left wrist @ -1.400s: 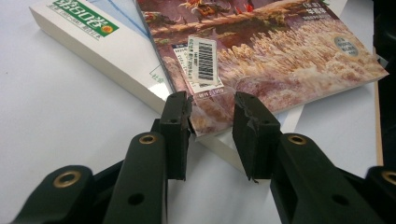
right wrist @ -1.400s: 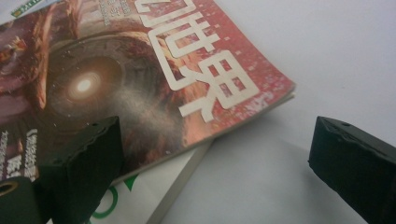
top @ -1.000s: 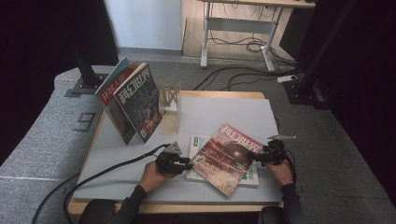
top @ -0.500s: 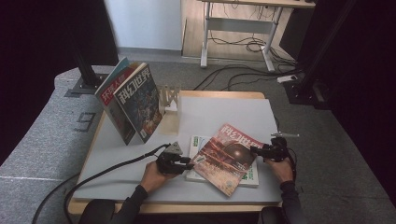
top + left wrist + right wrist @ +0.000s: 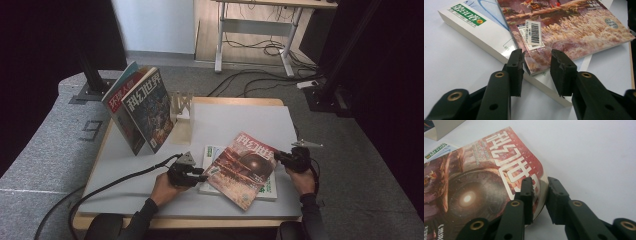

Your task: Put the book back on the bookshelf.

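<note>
A red magazine lies skewed on top of a white book at the front of the table. My left gripper is at the magazine's near-left corner. In the left gripper view that corner sits between the jaws of the left gripper, which have just been opening and stand apart from it. My right gripper is at the magazine's right edge. In the right gripper view the right gripper has just been closing, and its jaws pinch the curled-up edge of the magazine.
Two magazines stand leaning at the back left beside a small clear rack. The grey tabletop is bare behind the book. A black cable trails from the left gripper across the table's front left.
The right gripper has edged slightly left onto the magazine's right edge and its jaws have narrowed. The left hand has kept its place.
</note>
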